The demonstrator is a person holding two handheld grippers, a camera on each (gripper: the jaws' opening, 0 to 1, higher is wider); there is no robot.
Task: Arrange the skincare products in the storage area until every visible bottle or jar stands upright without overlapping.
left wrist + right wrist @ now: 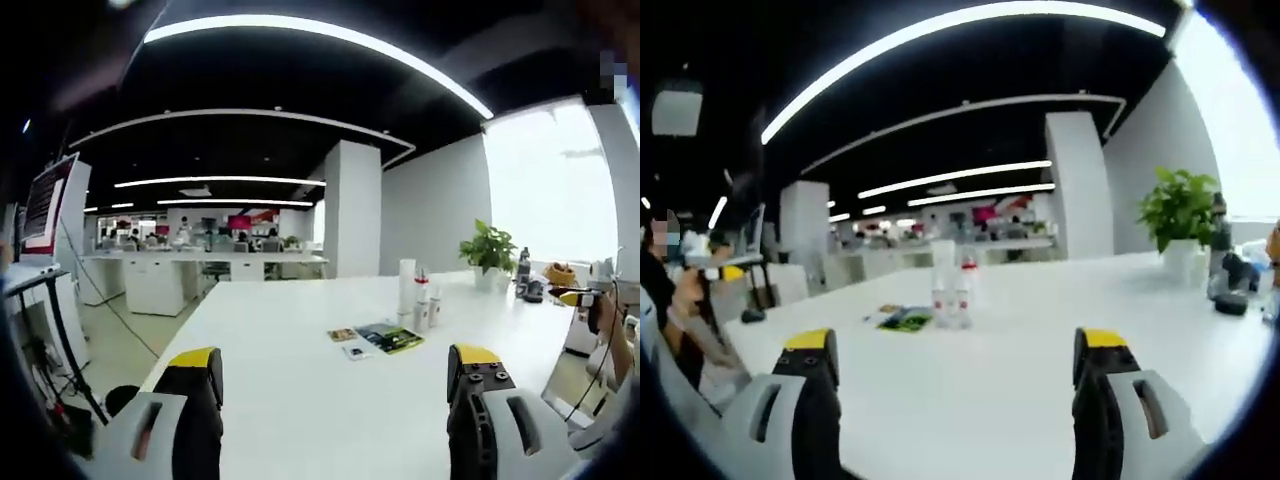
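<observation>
Over on the white table (300, 390), bottles (418, 300) stand upright in a cluster beside some leaflets (388, 337). Left gripper (335, 385) and right gripper (955, 375) both spread wide, holding nothing.

White table (300, 380); white bottles (418, 300), red caps; green-dark leaflet (390, 338); green potted plant (488, 248); yellow-tipped black claws.

no text is legible anywhere.

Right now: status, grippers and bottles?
Left gripper open, empty. Right gripper open, empty. Bottles upright, clustered mid-table, beside leaflets. Path clear.
</observation>
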